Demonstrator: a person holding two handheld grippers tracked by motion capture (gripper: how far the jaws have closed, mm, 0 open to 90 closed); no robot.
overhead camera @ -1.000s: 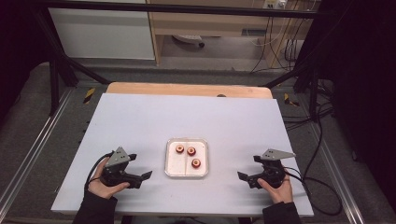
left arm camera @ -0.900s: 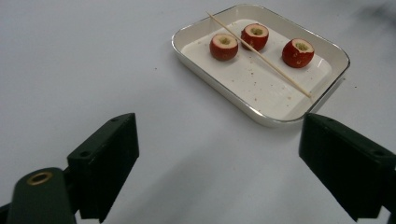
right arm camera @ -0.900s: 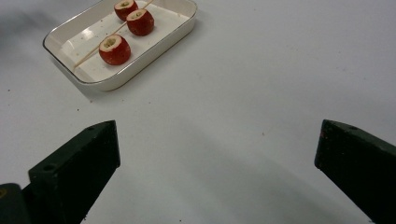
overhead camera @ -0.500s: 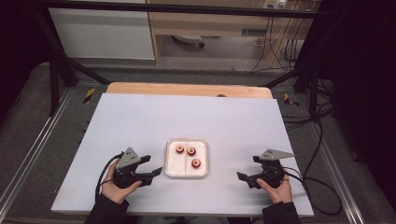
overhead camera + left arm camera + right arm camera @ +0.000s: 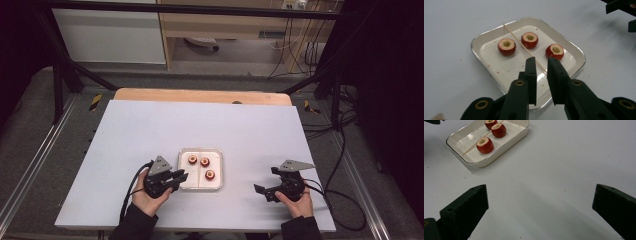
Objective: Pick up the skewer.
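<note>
White tabletop. Shallow white rectangular tray centre, thin wooden skewer inside. Left gripper at tray's 9 o'clock, jaws just closing, narrow gap over the skewer's end, not gripping. Right gripper at 3 o'clock, wide open, empty.

A white bench is set on a light wooden top whose far edge is left showing. It is framed by black metal posts and aluminium rails laid along a grey carpeted floor. Behind it, a white cabinet and a wooden shelf unit are seen, with black cables trailed at the right. The far sides are left in darkness.
</note>
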